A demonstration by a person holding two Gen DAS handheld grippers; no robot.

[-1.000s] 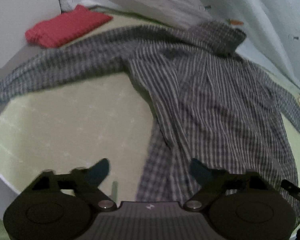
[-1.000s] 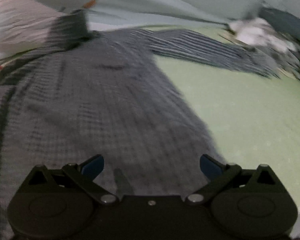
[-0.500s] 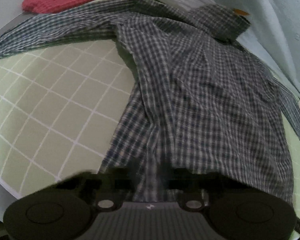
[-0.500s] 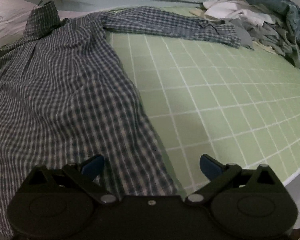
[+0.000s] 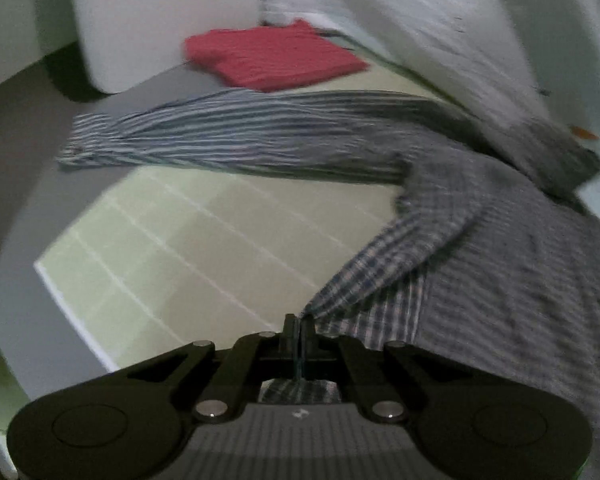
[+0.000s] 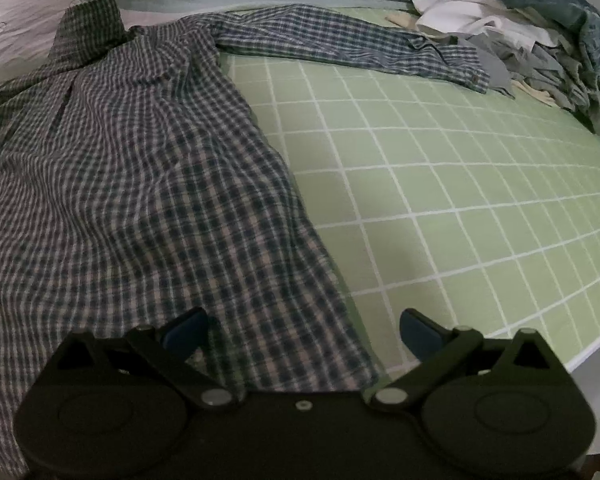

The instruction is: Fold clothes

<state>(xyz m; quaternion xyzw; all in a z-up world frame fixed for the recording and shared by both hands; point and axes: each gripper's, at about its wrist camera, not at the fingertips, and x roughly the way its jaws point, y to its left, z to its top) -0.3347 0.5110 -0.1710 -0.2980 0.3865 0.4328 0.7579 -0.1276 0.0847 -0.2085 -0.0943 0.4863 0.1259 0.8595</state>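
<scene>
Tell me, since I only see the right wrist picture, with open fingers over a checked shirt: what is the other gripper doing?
Observer: The left gripper is shut on an edge of the checked shirt.
Operator: Is anything else lying on that side?
Observer: A folded red garment lies beyond the shirt's outstretched sleeve.
Operator: Is that sleeve all on the green mat?
Observer: No, its cuff end lies past the green mat, on a grey surface.

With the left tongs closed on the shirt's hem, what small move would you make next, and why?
Probably carry the left tongs inward over the plaid shirt: they pinch its lifted side edge, the body lies flat on the green mat, and the right tongs hover open.
</scene>
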